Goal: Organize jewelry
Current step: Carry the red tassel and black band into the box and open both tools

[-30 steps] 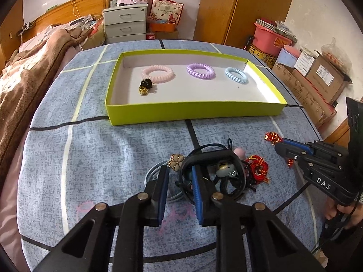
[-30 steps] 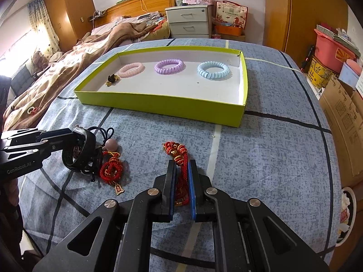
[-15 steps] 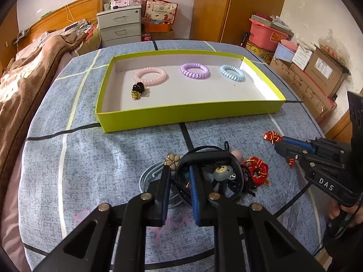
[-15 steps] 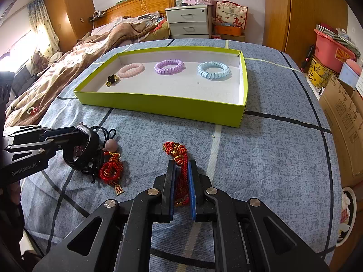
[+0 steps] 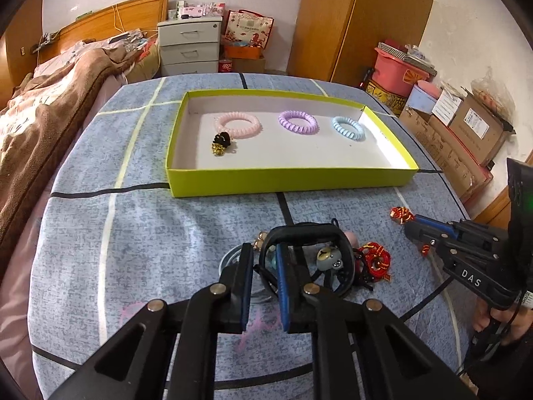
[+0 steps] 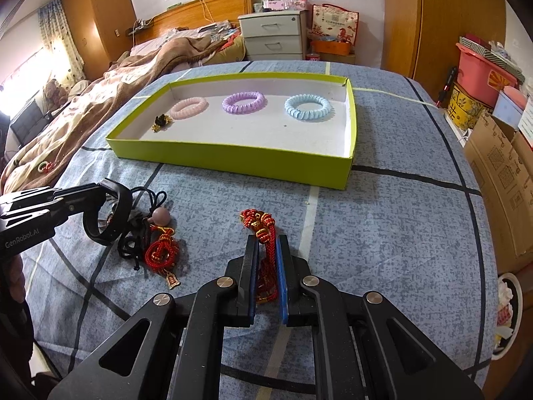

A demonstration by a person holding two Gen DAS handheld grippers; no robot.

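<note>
- Bedroom; a blue checked worktop [image 6: 383,220] carries a green tray [image 6: 233,156] at its far side, bed on the left, cartons on the right.
- Left tongs [image 5: 261,266]: closing on the near side of a black band [image 5: 306,233], one finger inside the loop and one outside — the pads look close on it, though not plainly pressing yet. The band stands up over the tangle of cords and a red knot [image 5: 374,261].
- Right tongs [image 6: 266,266]: clamped on a red tassel [image 6: 266,250], its length running along the fingers, its knotted head pointing at the tray.
- The tray lies straight ahead of both tongs, well apart; three coil ties and a small black-and-gold charm [image 6: 161,122] sit at its far side, the near floor bare.
- The tassel looks readier to go across.
</note>
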